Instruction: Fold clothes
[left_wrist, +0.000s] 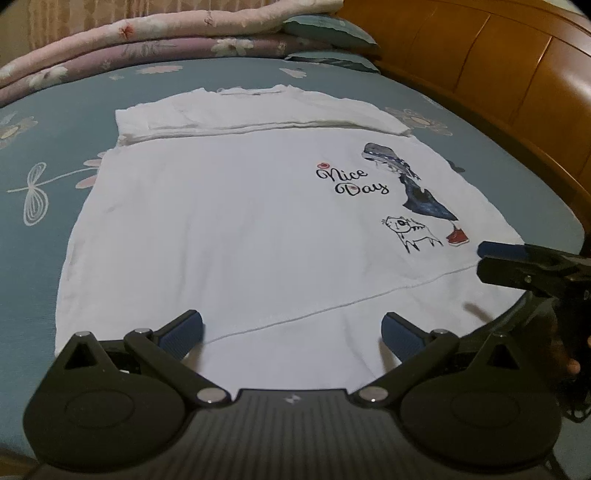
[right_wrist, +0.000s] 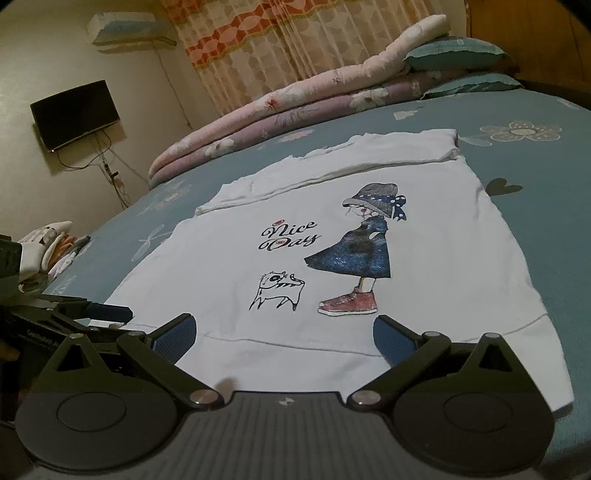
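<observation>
White T-shirt (left_wrist: 236, 229) lies flat on the blue floral bedsheet (left_wrist: 44, 229), filling the centre of both frames. Its far portion is folded over into a layered band along the upper middle. The print (right_wrist: 332, 258), a girl, a cat and "Nice Day", faces up, right of centre in the left wrist view.

Left gripper (left_wrist: 291, 330) sits at lower centre of its frame, fingers spread wide, nothing between them, above the hem.

Right gripper (right_wrist: 282, 332) likewise splayed and empty over the hem seam.

Folded quilt (right_wrist: 280, 110) and pillows (right_wrist: 454, 51) sit at upper frame; wooden headboard (left_wrist: 498, 66) at upper right.
</observation>
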